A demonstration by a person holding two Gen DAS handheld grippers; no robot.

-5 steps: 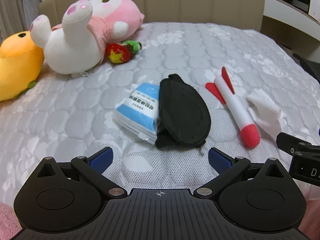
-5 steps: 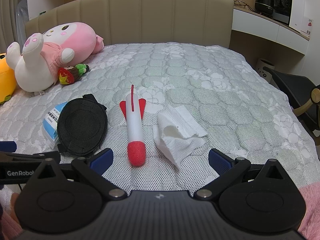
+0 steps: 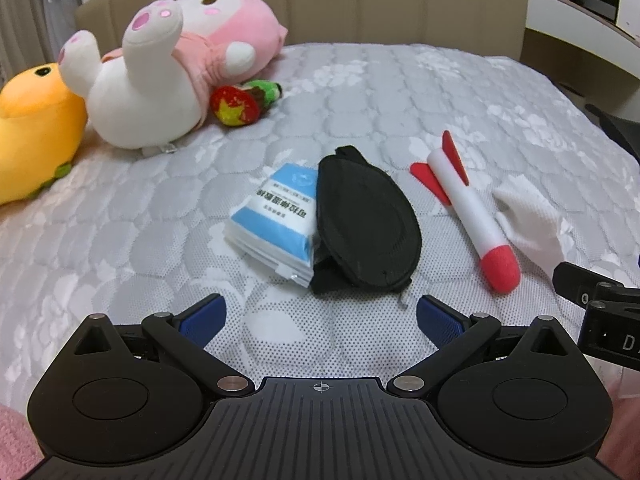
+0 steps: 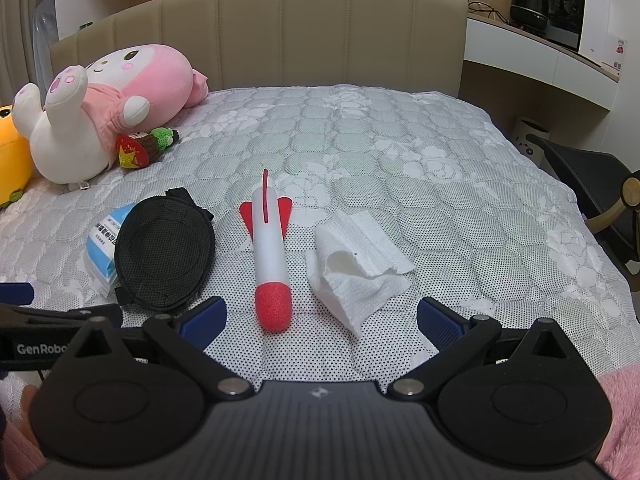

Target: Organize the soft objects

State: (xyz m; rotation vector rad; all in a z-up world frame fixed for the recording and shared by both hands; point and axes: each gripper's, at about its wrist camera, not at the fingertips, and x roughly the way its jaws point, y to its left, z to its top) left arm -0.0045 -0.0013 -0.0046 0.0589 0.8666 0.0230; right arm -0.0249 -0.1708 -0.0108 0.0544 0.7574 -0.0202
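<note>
Both claws hang low over the near edge of a bed with a quilted grey-white mattress [image 3: 360,92], and both are spread wide with nothing between the blue pads. The left claw [image 3: 321,318] points at a black eye mask [image 3: 368,220] lying just ahead at 12 o'clock; the mask overlaps the right edge of a blue and white tissue packet [image 3: 276,216], which sits at about 11 o'clock. In the left wrist view a foam rocket [image 3: 468,216] with a white body, red fins and a red tip lies at 2 o'clock, tip toward the camera, and a crumpled white paper towel [image 3: 528,220] lies just beside it further right. The right claw [image 4: 321,318] points between the foam rocket [image 4: 270,256] and the paper towel [image 4: 356,264], the rocket's red tip just inside its left pad. From this view the eye mask [image 4: 164,256] is at 10 o'clock with the tissue packet [image 4: 100,248] peeking out from under its left side. At the far left of the bed, near the beige headboard [image 4: 300,36], a pink and white plush rabbit [image 3: 172,72] lies on its back with its feet up; a small red strawberry plush [image 3: 240,104] touches its right side and a yellow plush [image 3: 36,128] presses against its left. A pink fuzzy sleeve [image 4: 620,420] shows at the lower corner of the right wrist view.
</note>
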